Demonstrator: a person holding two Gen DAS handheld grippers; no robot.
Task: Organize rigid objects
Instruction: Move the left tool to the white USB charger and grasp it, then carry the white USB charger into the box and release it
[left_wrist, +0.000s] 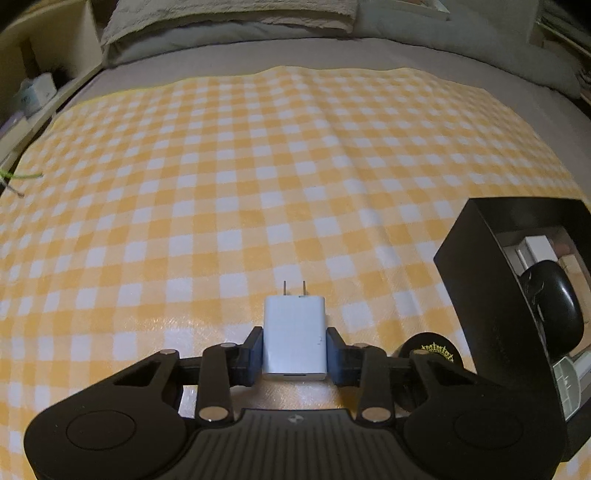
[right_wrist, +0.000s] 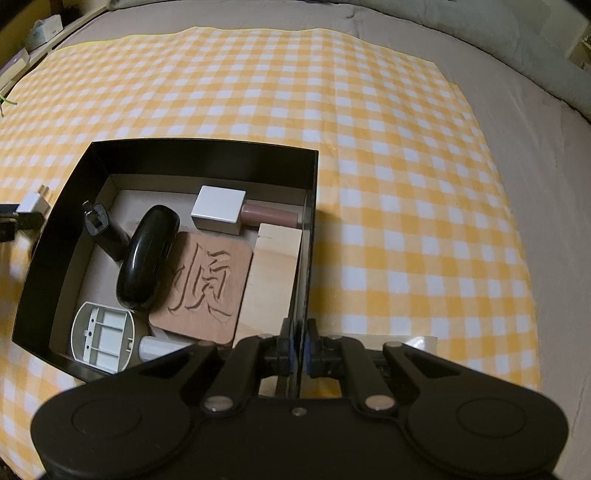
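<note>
The left tool (left_wrist: 294, 349) clamps the white rectangular plastic charger (left_wrist: 294, 338), prongs pointing away (box just right); the right tool (right_wrist: 300, 349) pinches the black cardboard box's wall (right_wrist: 308, 236).

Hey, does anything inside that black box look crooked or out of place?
The black oval case in the black box stands tilted on its edge, propped among the other items rather than lying flat. Nothing looks spilled or broken.
</note>
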